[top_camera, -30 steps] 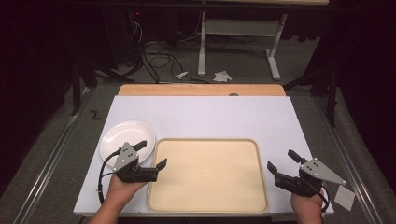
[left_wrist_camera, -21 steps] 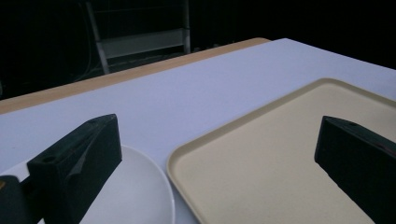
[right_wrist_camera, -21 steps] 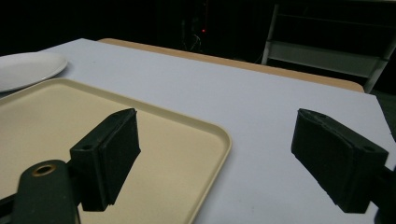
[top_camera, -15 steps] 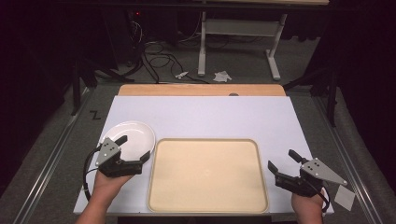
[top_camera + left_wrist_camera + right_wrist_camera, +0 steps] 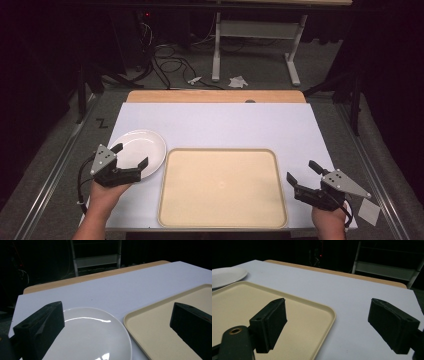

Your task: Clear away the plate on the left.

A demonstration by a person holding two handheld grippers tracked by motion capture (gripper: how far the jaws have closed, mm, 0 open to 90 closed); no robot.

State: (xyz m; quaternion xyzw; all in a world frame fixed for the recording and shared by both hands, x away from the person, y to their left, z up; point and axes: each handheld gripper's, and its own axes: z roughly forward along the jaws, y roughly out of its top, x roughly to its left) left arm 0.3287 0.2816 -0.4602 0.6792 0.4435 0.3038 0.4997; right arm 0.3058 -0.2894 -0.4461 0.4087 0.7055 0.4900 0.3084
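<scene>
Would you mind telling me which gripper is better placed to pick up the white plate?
Left. The left gripper is open at the near edge of the plate, which lies between its jaws in the left gripper view. The right gripper sits across the tray.

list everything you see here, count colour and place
plate: 1, white, near left of the table, just left of the tray
tray: 1, beige, bare, near middle of the table
table: 1, white top, tan strip along the far edge
paper scrap: 1, white, on the floor beyond the table
cables: several, dark, on the floor at far left
left tool: 1, black, open, over the plate's near edge
right tool: 1, black, open, by the tray's right edge
hands: 2, at the near edge
</scene>
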